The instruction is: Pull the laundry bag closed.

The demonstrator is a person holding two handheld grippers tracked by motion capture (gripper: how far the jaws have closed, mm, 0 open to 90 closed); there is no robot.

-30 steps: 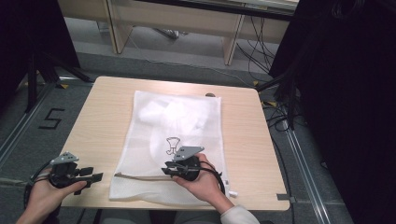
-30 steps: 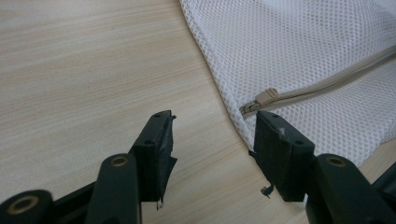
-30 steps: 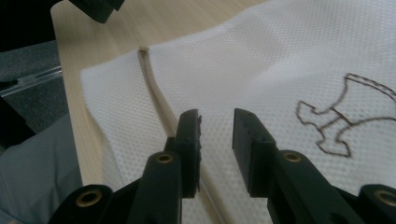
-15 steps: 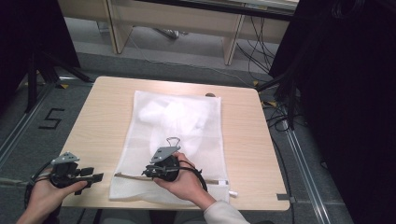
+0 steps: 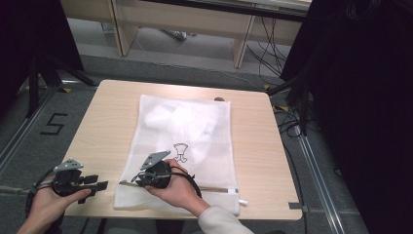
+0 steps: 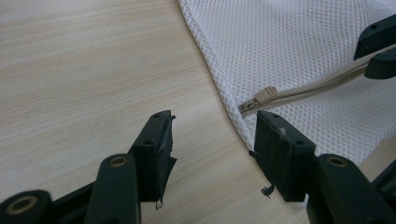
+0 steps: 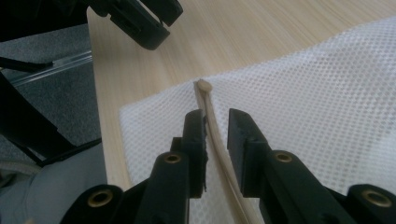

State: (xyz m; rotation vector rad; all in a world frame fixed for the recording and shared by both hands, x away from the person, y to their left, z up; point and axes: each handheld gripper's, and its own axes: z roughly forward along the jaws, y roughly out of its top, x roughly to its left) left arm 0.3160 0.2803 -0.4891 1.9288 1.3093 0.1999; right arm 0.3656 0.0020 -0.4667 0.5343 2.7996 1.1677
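Observation:
A white mesh laundry bag [image 5: 187,131] lies flat on the wooden table [image 5: 107,122] with something white inside. Its beige zipper [image 5: 214,189] runs along the near edge. The zipper pull [image 6: 264,94] sits at the bag's near left corner. My right gripper [image 5: 130,183] points left over that edge. Its jaws are narrowly open and straddle the zipper tape [image 7: 219,149], a short way behind the pull [image 7: 203,85]. My left gripper [image 5: 103,185] is open over bare wood just left of the corner. One of its fingertips [image 6: 275,140] lies close to the zipper's end.
The table's near edge runs just under both hands. A small white tab [image 5: 242,201] sticks out at the zipper's right end. On the grey floor at the left is a painted "5" [image 5: 52,124]. Cables and a black curtain [image 5: 360,97] stand at the right.
My right gripper has slid left along the zipper, from the middle of the near edge to near the bag's left corner. The left gripper has stayed in place.

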